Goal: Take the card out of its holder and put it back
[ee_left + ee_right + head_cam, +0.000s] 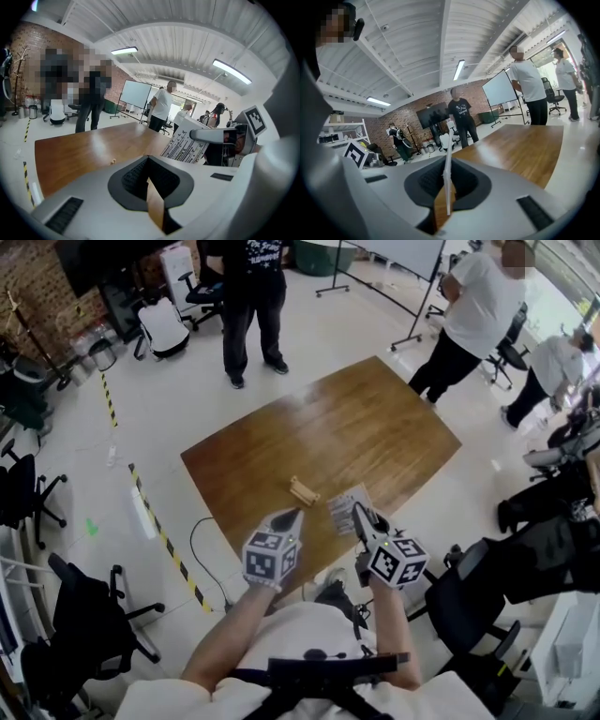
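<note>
Right claw (446, 185) is pinching the card (448, 150) edge-on, its jaws pressing almost together on the thin white sheet, which is sticking up ahead of them. Left claw (149, 187) is sitting with its jaws drawn together and nothing between them. Off to its right, the card is showing its printed face.

Ahead of both claws, the small wooden holder (304, 490) is sitting empty on the bench (375, 418), just beyond the left claw's tip and to the left of the card.

The first half of the task is looking done: the card is out of the holder and hanging over the bench's near edge. Slotting it back into the holder is what is remaining.

Rows of small dark figures are covering the card, but no words are coming through legibly. The marker cubes (270, 557) are carrying only black-and-white squares.
</note>
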